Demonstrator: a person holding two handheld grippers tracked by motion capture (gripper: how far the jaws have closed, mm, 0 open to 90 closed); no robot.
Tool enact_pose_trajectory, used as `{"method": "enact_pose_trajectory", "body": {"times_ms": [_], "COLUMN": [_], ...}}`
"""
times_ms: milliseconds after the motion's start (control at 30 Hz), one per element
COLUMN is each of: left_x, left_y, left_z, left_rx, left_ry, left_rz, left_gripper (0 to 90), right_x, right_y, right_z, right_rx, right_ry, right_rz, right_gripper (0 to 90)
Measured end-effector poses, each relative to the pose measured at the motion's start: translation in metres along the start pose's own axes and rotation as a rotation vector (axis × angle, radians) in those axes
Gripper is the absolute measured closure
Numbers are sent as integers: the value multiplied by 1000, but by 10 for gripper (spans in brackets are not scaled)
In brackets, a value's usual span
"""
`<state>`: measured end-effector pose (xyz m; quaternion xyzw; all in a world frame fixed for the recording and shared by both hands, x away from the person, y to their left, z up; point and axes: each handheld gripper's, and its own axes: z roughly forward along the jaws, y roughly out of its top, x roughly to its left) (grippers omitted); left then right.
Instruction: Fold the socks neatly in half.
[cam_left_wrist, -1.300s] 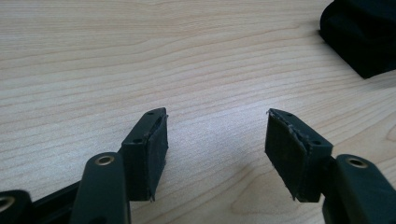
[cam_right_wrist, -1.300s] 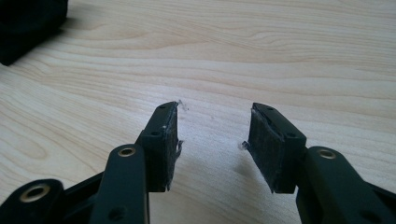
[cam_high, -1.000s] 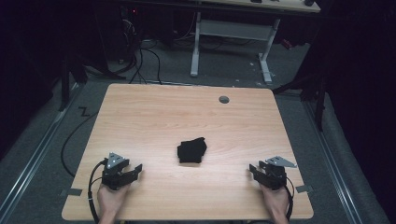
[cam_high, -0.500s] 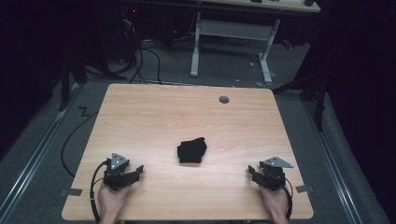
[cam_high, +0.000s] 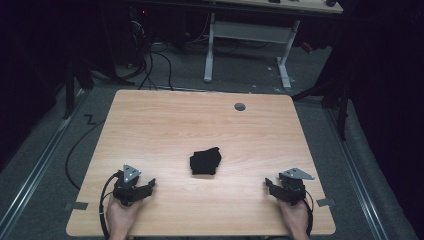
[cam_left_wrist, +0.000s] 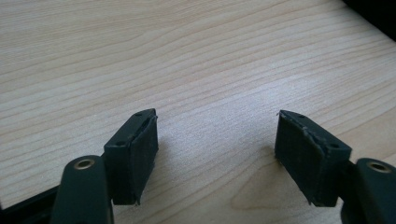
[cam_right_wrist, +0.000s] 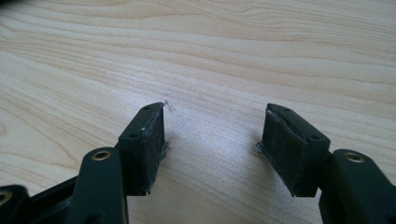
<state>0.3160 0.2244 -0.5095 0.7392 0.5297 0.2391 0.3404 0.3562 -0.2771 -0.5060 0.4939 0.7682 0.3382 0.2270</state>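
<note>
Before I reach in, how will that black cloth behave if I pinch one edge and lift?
Probably floppy: the cloth lies crumpled in an uneven heap, so it should unfold and droop from one pinched edge. It looks light, being small and low on the table. Pushed, it would likely bunch or slide on the smooth wood, not roll.

table (cam_high: 165, 125) evenly lit | surroundings dark | close-up jaws slightly soft
</note>
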Motion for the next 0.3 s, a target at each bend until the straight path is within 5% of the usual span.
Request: {"method": "enact_pose_trajectory", "body": {"times_ms": [300], "left_x": [0], "left_y": [0], "left_z": [0], "left_rx": [1], "left_ry": [0], "left_rz": [-1], "left_gripper": [292], "right_x": [0], "right_y": [0], "right_z": [0], "right_rx": [0], "right_ry": [1], "right_rz": [-2], "right_gripper": [382]}}
